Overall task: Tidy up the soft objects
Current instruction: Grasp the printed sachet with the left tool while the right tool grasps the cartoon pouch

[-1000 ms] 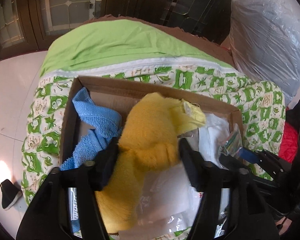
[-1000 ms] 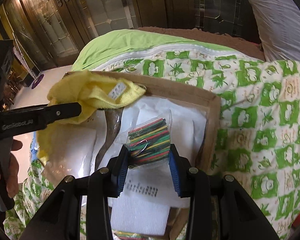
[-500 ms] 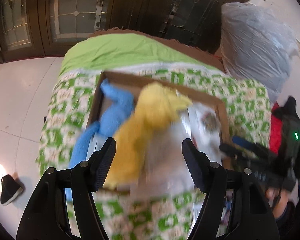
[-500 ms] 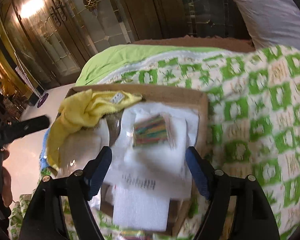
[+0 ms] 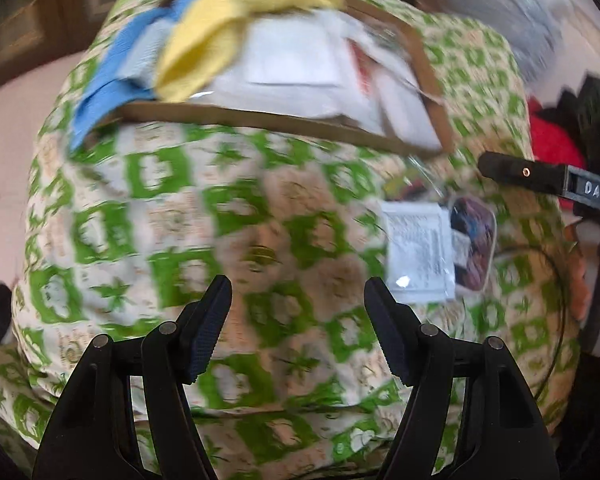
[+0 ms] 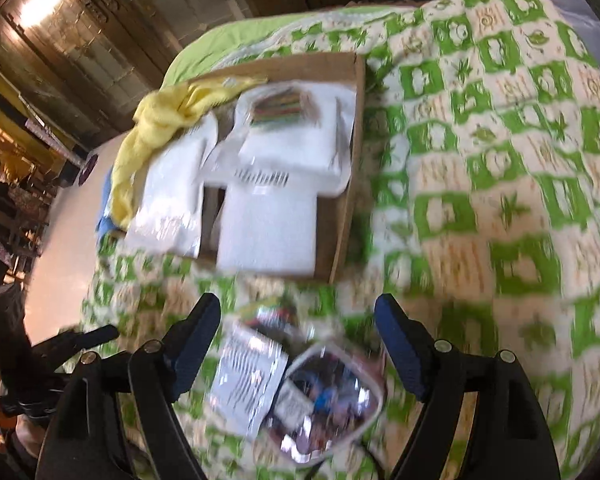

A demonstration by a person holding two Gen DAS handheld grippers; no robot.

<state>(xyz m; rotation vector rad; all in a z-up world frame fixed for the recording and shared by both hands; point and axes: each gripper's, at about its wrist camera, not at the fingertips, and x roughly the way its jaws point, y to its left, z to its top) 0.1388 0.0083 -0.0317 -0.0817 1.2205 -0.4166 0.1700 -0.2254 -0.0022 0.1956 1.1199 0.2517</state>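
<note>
Matt brown cardboard box [image 6: 342, 184], fluffy yellow cloth [image 6: 160, 120], glossy plastic packets [image 6: 248, 376] on printed cotton quilt [image 6: 500, 160].

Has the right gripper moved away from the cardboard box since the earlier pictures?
Yes. The right gripper, jaws just opened and empty, has pulled back from the cardboard box, now hovering over the packets on the quilt.

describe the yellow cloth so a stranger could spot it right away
On the green-and-white quilt sits an open cardboard box full of white packets. The yellow cloth drapes over its far left corner, the only bright yellow thing, next to a blue cloth.
</note>
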